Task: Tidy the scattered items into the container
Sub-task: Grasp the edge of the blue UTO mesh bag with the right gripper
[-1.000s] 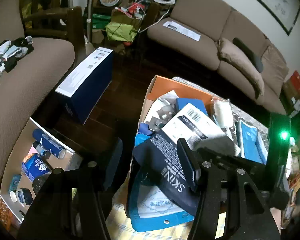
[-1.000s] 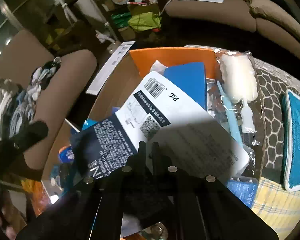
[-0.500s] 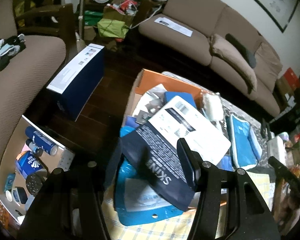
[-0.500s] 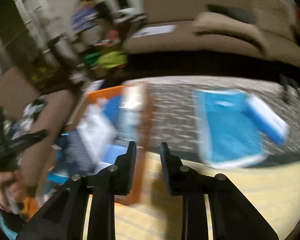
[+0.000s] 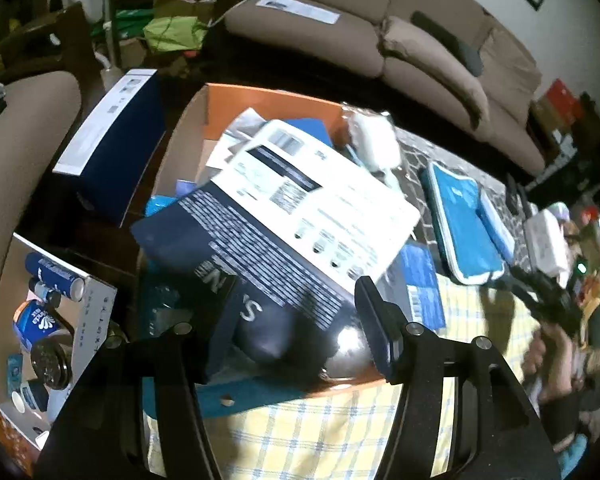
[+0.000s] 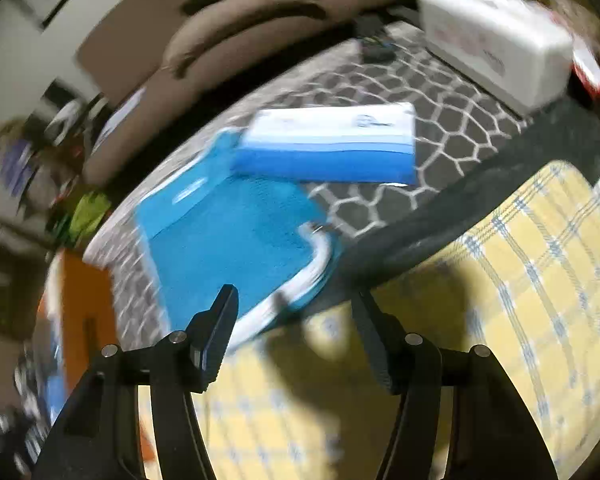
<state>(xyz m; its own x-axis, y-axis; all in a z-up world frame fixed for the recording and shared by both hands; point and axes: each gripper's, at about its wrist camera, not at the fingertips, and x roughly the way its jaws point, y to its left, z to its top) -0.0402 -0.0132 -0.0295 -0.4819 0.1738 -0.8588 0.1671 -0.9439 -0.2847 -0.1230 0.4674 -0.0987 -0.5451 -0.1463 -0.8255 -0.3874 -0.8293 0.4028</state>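
1. Our left claw (image 5: 296, 320) sits low over the near end of the orange box (image 5: 268, 100), which is the container here. Its jaws are about half open around the dark blue end of the big navy-and-white package (image 5: 284, 216). We can't tell if the pads actually press on it, so we're not calling it a grip.

2. That package lies tilted across the heap inside the box instead of flat, simply because the box is already stuffed. Our guess is the left claw is there to steady or nudge it down so it doesn't slide out.

3. Our right claw (image 6: 296, 332) is empty and its jaws are opening. It points down at the near corner of the teal pouch (image 6: 228, 236), right where the yellow checked cloth (image 6: 520, 280) meets the grey patterned table (image 6: 440, 92).

4. The pouch is still out on the table, beside the box, with a blue-and-white pack (image 6: 332, 140) resting on its far edge. A white boxy thing (image 6: 496, 40) sits further back.

5. Going for that corner makes sense to us: it's the closest edge and clear of the pack on top. The risk is that lifting the pouch tips the pack off.

6. So the job is well along but not finished.
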